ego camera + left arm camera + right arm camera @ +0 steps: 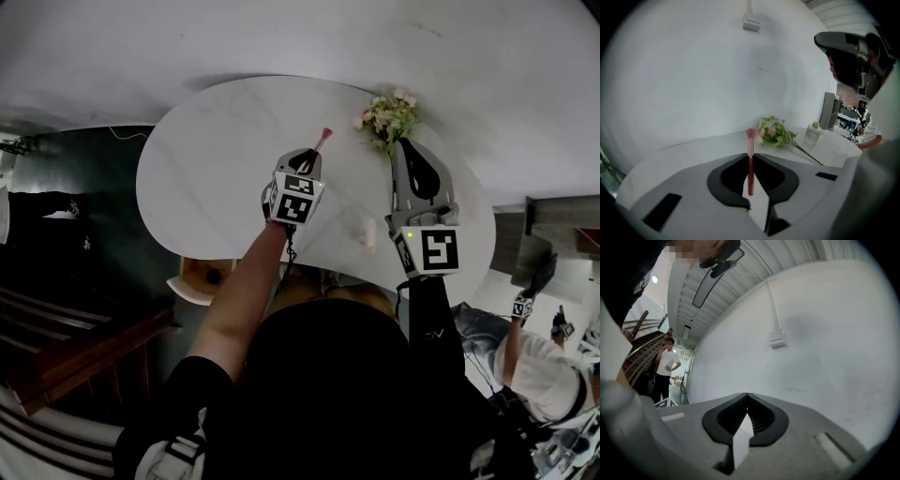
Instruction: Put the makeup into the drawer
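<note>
Left gripper (312, 157) jaws clamped on brush (323, 140), over bench (211, 178) middle; right gripper (403, 148) jaws shut, empty, beside flowers (389, 114) at far edge; open surface leftward

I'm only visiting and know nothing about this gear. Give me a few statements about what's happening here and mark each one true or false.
1. The left tool is clamped on a makeup brush. True.
2. The right tool is gripping a bottle. False: its jaws are closed together with nothing between them.
3. A bunch of flowers lies on the white table. True.
4. The brush's pink bristle end points back toward the person. False: it sticks out past the jaw tips, away from the person.
5. The flowers are held in the left tool. False: they lie on the table, beyond that tool.
</note>
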